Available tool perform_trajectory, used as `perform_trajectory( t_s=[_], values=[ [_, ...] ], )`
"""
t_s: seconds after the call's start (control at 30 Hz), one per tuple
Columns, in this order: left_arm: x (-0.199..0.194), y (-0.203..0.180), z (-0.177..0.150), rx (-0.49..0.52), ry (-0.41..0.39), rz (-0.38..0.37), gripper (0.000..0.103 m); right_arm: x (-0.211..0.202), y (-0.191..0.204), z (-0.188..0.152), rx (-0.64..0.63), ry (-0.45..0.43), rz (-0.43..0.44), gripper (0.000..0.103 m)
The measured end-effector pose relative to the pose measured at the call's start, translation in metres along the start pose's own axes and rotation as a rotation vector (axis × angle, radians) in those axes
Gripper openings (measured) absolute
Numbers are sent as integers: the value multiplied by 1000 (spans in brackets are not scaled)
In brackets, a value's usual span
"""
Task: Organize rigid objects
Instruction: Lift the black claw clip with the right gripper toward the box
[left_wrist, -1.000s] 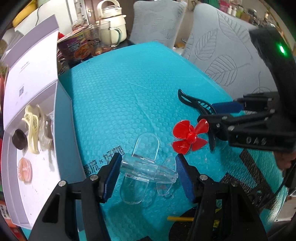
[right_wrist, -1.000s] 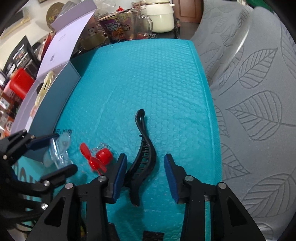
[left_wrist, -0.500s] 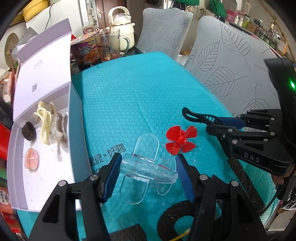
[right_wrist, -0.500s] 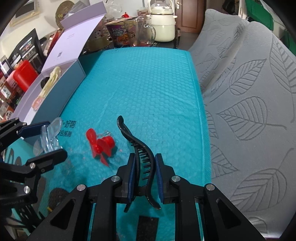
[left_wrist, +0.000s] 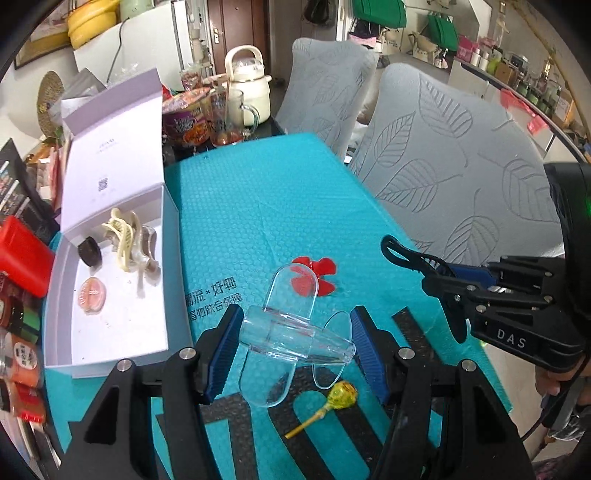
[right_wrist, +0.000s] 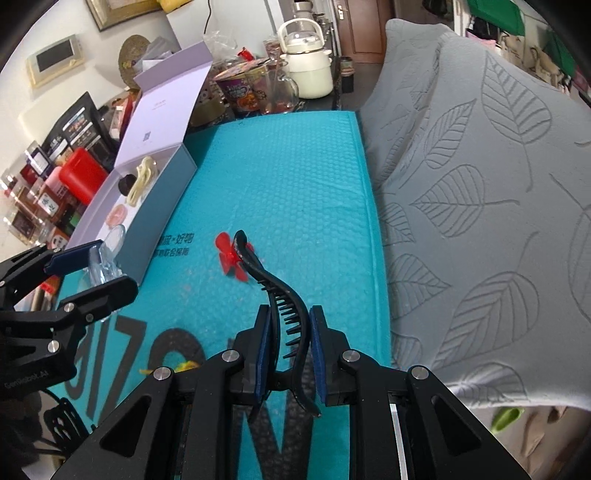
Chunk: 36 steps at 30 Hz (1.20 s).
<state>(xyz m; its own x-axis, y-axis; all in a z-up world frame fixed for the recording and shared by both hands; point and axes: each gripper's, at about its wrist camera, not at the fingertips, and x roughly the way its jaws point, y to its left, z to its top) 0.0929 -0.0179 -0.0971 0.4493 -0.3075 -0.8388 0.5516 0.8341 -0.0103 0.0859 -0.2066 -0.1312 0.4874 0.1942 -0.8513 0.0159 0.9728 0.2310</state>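
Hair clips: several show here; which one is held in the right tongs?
The black claw clip, pinched between the blue pads of the right tongs, clear of the mat. The cream clip and the translucent one lie in the white box.

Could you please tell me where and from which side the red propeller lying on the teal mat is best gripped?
The red propeller lies flat, its blades splayed on the teal mat, so I'd come straight down and pinch the raised centre hub. The thin blades offer little to hold.

Clear glossy plastic plane (left_wrist: 295, 334), matt black plastic hair claw (right_wrist: 284, 306), dimpled teal mat (left_wrist: 258, 206)
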Motion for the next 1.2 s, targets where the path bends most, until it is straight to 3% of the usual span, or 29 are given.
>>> perform_trajectory(
  t_s=[0.33, 0.7, 1.2],
  values=[
    [-40, -22, -1, -34, -49, 45, 59, -41, -4, -16, -25, -22, 33, 20],
    [-71, -43, -29, -124, -84, 119, 59, -68, 5, -33, -142, -41, 108, 20],
    [-113, -31, -73, -254, -127, 202, 59, -81, 51, -64, -294, -25, 227, 20]
  ],
)
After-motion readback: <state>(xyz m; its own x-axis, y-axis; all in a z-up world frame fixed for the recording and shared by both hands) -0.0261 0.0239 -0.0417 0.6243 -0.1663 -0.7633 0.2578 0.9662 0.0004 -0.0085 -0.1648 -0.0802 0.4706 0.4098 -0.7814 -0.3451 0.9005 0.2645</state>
